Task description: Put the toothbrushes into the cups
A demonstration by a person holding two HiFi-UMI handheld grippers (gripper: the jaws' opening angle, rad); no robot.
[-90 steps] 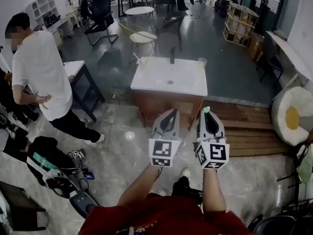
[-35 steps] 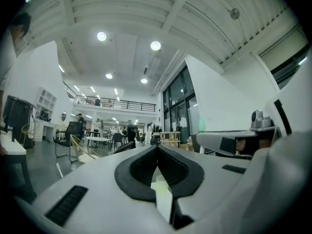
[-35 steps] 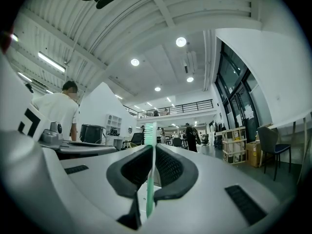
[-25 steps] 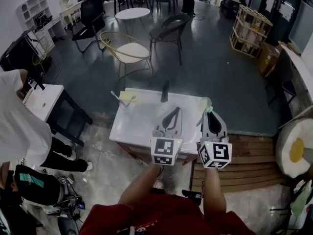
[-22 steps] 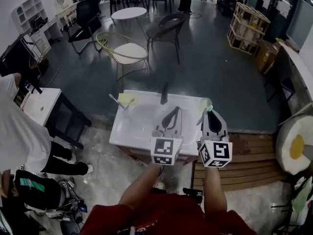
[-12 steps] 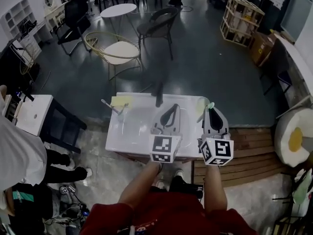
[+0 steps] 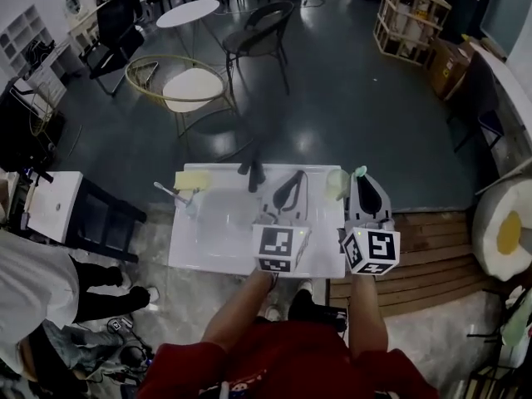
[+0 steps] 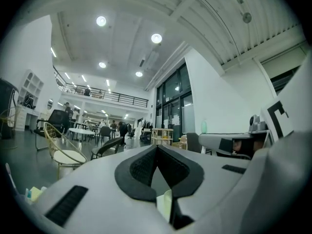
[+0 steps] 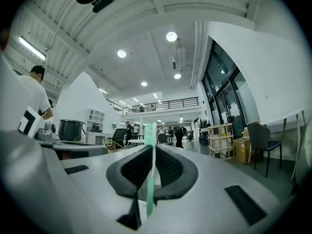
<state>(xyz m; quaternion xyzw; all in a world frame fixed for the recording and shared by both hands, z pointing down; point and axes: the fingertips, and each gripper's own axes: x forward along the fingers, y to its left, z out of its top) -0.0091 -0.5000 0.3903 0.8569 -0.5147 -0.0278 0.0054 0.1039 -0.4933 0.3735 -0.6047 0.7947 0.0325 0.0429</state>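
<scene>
Standing upright in the right tool (image 9: 152, 147), the pale green toothbrush (image 9: 150, 133) is being clenched by its slim handle. The two black ribbed pads are pressing on it from either side, and its bristled head is rising just clear of the pad tips. In the head view this tool is hanging over the desk's (image 7: 208, 252) far right corner. The brush tip is showing just beside a pale, translucent cup (image 7: 337, 183) that is sitting on that corner. What the cup is holding cannot be made out.

Near the desk's far left corner a second, clear cup (image 7: 190, 204) is standing, with what looks like a light toothbrush (image 7: 166, 191) leaning out of it towards the left. A flat yellow pad (image 7: 193, 178) is lying just behind that cup.

The left tool (image 8: 157, 147) is hovering over the middle of the desk's far half. Its dark pads are meeting at their tips and nothing is being gripped between them.

The desk top is looking white, smooth and glossy, with rounded corners, and a dark tap (image 7: 254, 173) is rising from its far edge. Each tool is showing a grey moulded body and a cube printed with black-and-white squares. Beyond the desk a round-seated chair (image 7: 191, 86) with a thin yellow wire frame is standing on the grey floor.
</scene>
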